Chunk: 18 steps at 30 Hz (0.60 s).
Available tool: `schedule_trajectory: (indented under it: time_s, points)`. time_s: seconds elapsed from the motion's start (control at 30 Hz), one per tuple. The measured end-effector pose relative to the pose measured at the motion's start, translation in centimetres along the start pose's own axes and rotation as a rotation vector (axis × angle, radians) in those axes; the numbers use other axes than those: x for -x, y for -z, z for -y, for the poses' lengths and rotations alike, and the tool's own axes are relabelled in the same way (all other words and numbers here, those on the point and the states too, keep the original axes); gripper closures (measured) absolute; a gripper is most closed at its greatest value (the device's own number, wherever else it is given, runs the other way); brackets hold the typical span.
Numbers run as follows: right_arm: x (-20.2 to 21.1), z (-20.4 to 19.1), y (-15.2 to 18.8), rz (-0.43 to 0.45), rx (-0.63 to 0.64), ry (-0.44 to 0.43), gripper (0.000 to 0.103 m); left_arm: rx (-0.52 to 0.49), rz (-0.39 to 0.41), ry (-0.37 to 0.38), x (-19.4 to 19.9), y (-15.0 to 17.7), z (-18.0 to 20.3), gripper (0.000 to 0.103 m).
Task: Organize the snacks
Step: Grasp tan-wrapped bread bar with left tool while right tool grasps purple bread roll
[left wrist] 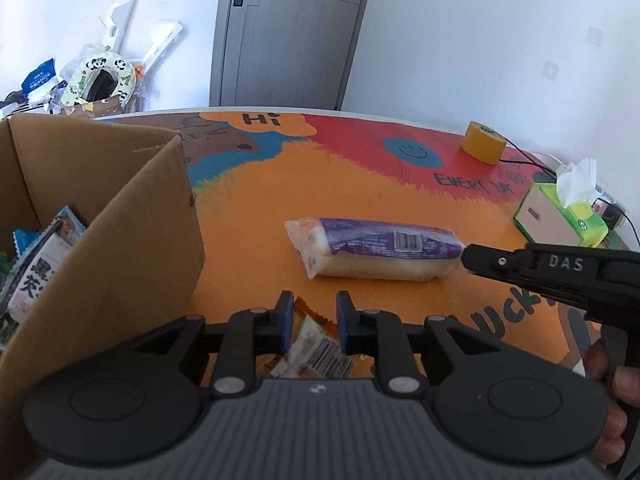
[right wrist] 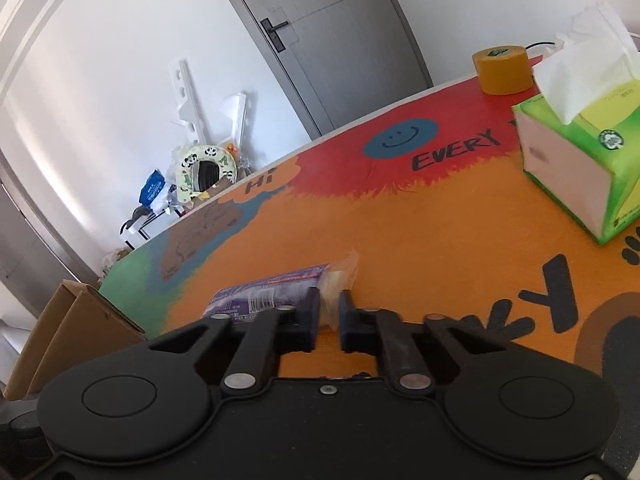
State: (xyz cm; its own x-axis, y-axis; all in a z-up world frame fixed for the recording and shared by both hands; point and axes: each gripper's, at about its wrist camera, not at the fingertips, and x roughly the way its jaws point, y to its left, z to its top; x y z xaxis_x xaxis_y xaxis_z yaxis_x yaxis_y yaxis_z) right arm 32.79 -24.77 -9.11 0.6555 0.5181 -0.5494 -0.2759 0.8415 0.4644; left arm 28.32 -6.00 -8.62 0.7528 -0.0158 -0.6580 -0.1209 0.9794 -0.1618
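Note:
A purple-and-clear bread pack (left wrist: 372, 250) lies on the colourful table mat. My right gripper (right wrist: 329, 314) sits at its near end with the fingers a little apart, the crimped end of the pack (right wrist: 340, 276) between them; in the left wrist view it (left wrist: 470, 258) touches the pack's right end. My left gripper (left wrist: 314, 316) is open above a small orange-edged snack packet (left wrist: 316, 348) lying on the mat. A cardboard box (left wrist: 100, 220) at the left holds several snack packs (left wrist: 36, 264).
A yellow tape roll (left wrist: 484, 142) and a green tissue box (left wrist: 560, 216) stand at the right with black cables. A grey door and clutter are beyond the table's far edge. The box also shows at the left in the right wrist view (right wrist: 72, 328).

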Motion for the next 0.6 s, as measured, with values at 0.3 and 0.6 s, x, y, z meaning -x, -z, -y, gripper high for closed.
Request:
schedule_trajectory:
  time_s: [0.3,0.6]
  points:
    - [3.3,1.1,1.3,0.037,-0.031,0.031,0.099,-0.053,0.015,0.014,1.9,1.0,1.1,0.034]
    - [6.2,1.5,2.9,0.065,-0.05,0.069,0.099,-0.096,-0.003,0.01,3.2,2.6,1.3,0.03]
